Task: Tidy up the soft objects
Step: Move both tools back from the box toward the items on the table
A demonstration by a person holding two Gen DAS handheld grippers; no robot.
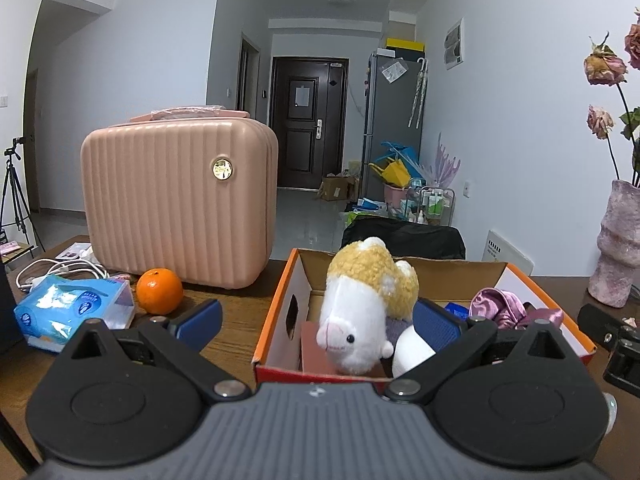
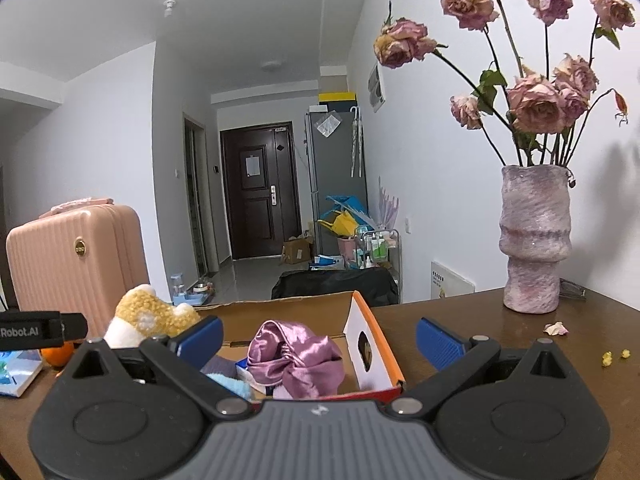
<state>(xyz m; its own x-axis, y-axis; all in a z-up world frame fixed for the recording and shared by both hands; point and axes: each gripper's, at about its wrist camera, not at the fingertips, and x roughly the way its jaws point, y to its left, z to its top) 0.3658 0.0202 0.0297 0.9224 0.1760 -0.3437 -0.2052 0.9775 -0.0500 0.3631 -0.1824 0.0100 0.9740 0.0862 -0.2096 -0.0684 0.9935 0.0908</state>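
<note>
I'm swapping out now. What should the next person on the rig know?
Left gripper: open, empty, at the box's near left corner.
Right gripper: open, empty, at its near right corner.
In the cardboard box: plush toy, purple satin cloth, a light blue soft piece.
Outside on the table: orange, tissue pack, pink case, vase.
No other soft item is visible outside the box; check the table before stopping.
</note>
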